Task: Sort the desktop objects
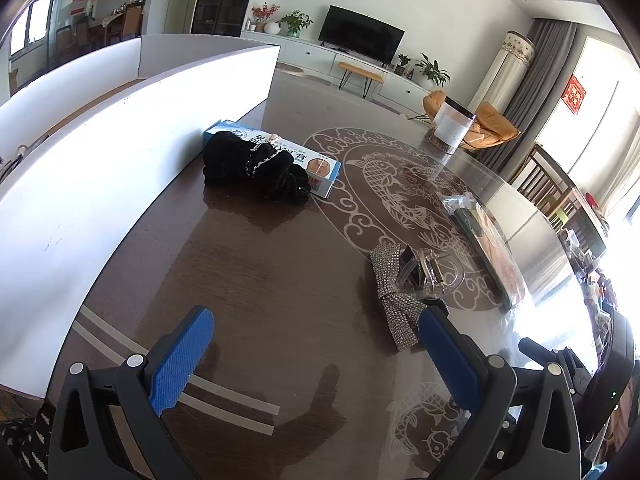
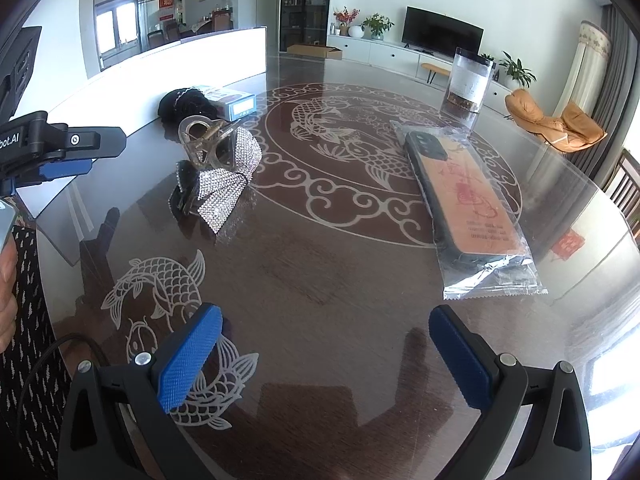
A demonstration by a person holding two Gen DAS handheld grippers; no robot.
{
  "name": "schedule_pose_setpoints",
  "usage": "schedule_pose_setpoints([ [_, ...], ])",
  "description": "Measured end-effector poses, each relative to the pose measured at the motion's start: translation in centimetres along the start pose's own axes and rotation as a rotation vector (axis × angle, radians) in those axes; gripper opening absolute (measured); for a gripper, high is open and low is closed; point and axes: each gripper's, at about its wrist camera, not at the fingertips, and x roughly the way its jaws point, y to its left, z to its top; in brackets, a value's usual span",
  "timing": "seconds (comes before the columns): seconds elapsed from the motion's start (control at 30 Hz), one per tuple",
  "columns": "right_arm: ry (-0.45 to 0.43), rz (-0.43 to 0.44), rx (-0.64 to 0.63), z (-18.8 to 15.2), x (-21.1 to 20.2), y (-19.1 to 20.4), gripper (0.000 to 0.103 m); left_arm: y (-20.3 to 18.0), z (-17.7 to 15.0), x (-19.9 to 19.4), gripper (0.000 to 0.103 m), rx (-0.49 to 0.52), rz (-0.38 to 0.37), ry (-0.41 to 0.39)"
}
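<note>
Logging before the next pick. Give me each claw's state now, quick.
Left claw: open, holding nothing, over the table beside the rhinestone hair clip.
Right claw: open, holding nothing, near the bagged phone case.

A rhinestone bow clip [image 1: 400, 292] lies just ahead of the left jaws' right finger. A black scrunchie [image 1: 252, 168] rests on a box [image 1: 320, 168] farther ahead. A bagged phone case [image 2: 468, 200] lies flat ahead of the right jaws.

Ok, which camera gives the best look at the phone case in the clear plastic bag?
The right wrist view: the bagged dark phone case with an orange printed back lies full length, unobstructed. The left wrist view shows it only edge-on, foreshortened near the right rim.
</note>
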Motion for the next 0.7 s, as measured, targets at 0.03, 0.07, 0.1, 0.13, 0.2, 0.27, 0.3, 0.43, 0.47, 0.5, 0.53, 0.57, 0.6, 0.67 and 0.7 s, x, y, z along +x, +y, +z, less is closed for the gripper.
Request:
schedule_pose_setpoints([
  [0.03,-0.001,-0.001,-0.001,0.01,0.01,0.02,0.103,0.00,0.00,0.00,0.103,0.000,0.000,0.000],
  [0.07,-0.001,-0.003,-0.002,0.01,-0.01,0.04,0.103,0.00,0.00,0.01,0.103,-0.001,0.000,0.000],
  [0.1,-0.002,-0.004,-0.003,0.01,-0.01,0.05,0.103,0.00,0.00,0.00,0.103,0.000,0.000,0.000],
  [0.13,-0.003,-0.005,-0.004,0.02,0.00,0.06,0.103,0.00,0.00,-0.01,0.103,0.000,-0.001,0.000],
  [0.2,-0.004,-0.011,-0.003,0.00,0.00,0.05,0.103,0.00,0.00,0.00,0.103,0.001,0.000,0.000],
  [0.27,-0.005,-0.017,0.000,-0.03,-0.01,0.01,0.103,0.00,0.00,-0.01,0.103,0.001,0.000,0.000],
  [0.3,-0.004,-0.018,0.001,-0.06,-0.01,-0.02,0.103,0.00,0.00,-0.01,0.103,0.001,0.000,0.000],
  [0.43,-0.006,-0.020,0.000,-0.07,-0.03,-0.05,0.103,-0.04,-0.02,0.00,0.103,0.000,-0.001,-0.001],
  [0.47,-0.006,-0.021,-0.001,-0.07,-0.04,-0.08,0.103,-0.03,-0.01,-0.01,0.103,0.000,-0.001,-0.001],
  [0.5,-0.007,-0.021,-0.001,-0.07,-0.03,-0.08,0.103,-0.04,-0.01,-0.01,0.103,0.000,-0.001,-0.001],
  [0.53,-0.007,-0.021,-0.001,-0.07,-0.03,-0.07,0.103,-0.04,-0.01,-0.01,0.103,0.001,-0.001,-0.001],
  [0.57,-0.007,-0.022,-0.001,-0.07,-0.03,-0.07,0.103,-0.04,-0.02,-0.02,0.103,0.001,-0.001,-0.001],
  [0.6,-0.007,-0.021,-0.001,-0.07,-0.03,-0.07,0.103,-0.04,-0.02,-0.02,0.103,0.001,-0.001,-0.001],
  [0.67,-0.007,-0.022,-0.001,-0.06,-0.02,-0.10,0.103,-0.13,-0.01,-0.05,0.103,0.003,-0.002,-0.002],
  [0.7,-0.007,-0.022,-0.001,-0.08,-0.04,-0.07,0.103,-0.19,0.00,-0.05,0.103,0.004,-0.003,-0.003],
])
